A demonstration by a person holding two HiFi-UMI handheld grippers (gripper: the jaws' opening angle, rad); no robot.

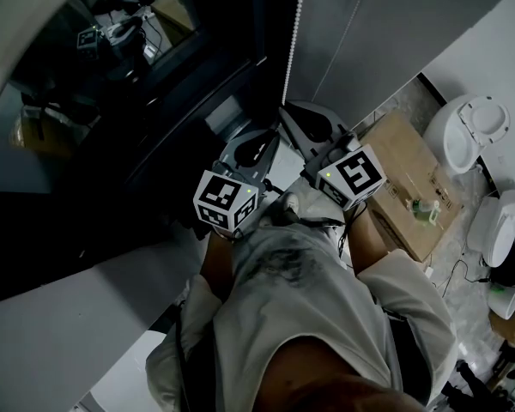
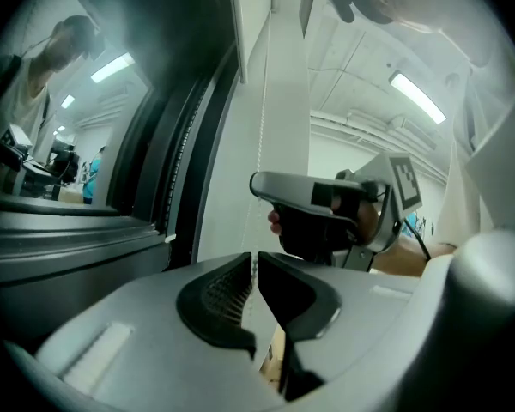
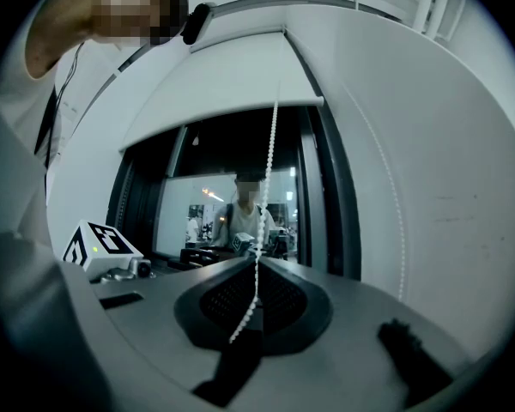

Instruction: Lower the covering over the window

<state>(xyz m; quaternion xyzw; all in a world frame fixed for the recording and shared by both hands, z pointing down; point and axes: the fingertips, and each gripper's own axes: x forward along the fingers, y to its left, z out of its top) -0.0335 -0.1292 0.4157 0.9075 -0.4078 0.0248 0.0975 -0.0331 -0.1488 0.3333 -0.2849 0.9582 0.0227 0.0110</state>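
Note:
A white roller blind (image 3: 219, 88) hangs part way down over a dark window (image 3: 232, 204) that reflects the person. Its white bead chain (image 3: 273, 136) drops straight between the jaws of my right gripper (image 3: 257, 263), which is shut on it; a slack bit trails over the pads below. In the left gripper view the same chain (image 2: 259, 136) runs past the right gripper (image 2: 322, 204) and into my left gripper (image 2: 254, 260), whose jaws are pressed on it just beneath. In the head view both grippers (image 1: 251, 148) (image 1: 307, 120) sit side by side under the chain (image 1: 293, 33).
The chain's second strand (image 3: 396, 221) hangs along the pale wall (image 3: 446, 170) right of the dark window frame (image 3: 333, 204). On the floor to the right lie a cardboard box (image 1: 412, 187) and white sanitary fixtures (image 1: 469, 131).

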